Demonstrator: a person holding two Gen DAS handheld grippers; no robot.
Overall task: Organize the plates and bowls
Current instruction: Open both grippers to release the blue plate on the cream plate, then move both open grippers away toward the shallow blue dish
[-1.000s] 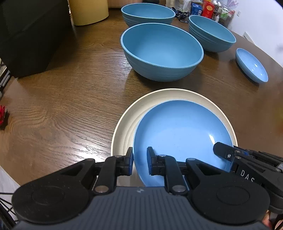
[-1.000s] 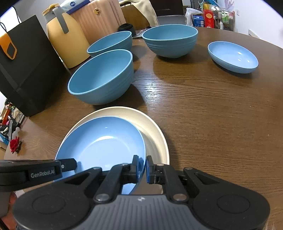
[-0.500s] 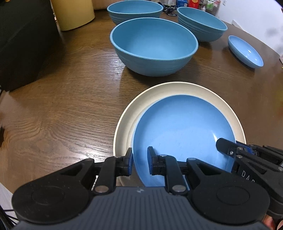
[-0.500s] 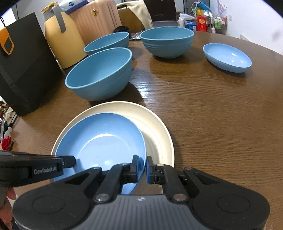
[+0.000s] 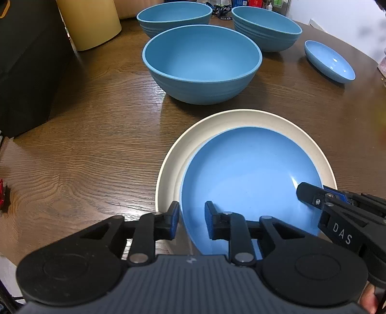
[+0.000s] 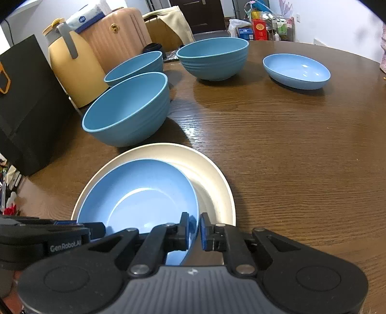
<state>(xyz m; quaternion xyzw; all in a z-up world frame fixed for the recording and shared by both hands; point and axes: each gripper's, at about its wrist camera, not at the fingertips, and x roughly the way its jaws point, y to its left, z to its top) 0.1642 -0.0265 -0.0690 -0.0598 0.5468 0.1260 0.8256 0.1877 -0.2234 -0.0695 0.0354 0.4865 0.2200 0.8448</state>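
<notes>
Left wrist view shows the brown wooden desk [image 5: 96, 135] filling most of the frame. At the left edge stands a black box [image 5: 26, 62], and a yellow jug [image 5: 89, 21] is at the upper left. In the upper middle sit three deep blue bowls: the nearest bowl [image 5: 202, 62] in the centre, a second bowl [image 5: 173, 17] behind it, and a third bowl [image 5: 265, 26] to the upper right. A small blue dish [image 5: 329, 61] lies well apart, at the upper right.

In the lower middle, a cream plate [image 5: 217, 125] lies on the desk, and a blue plate [image 5: 248, 174] rests inside it, shifted toward the lower right part of it.

The left tool [image 5: 191, 219] is at the bottom centre. Its jaws have just been opening, and now they stand apart, one on each side of the near rim of the blue plate, without pressing on it.

In the right wrist view, the right tool [image 6: 194, 230] is at the bottom centre. Its jaws are almost closed around the right rim of the blue plate [image 6: 137, 193], with only a narrow gap; I cannot tell if the pads press on the rim.
</notes>
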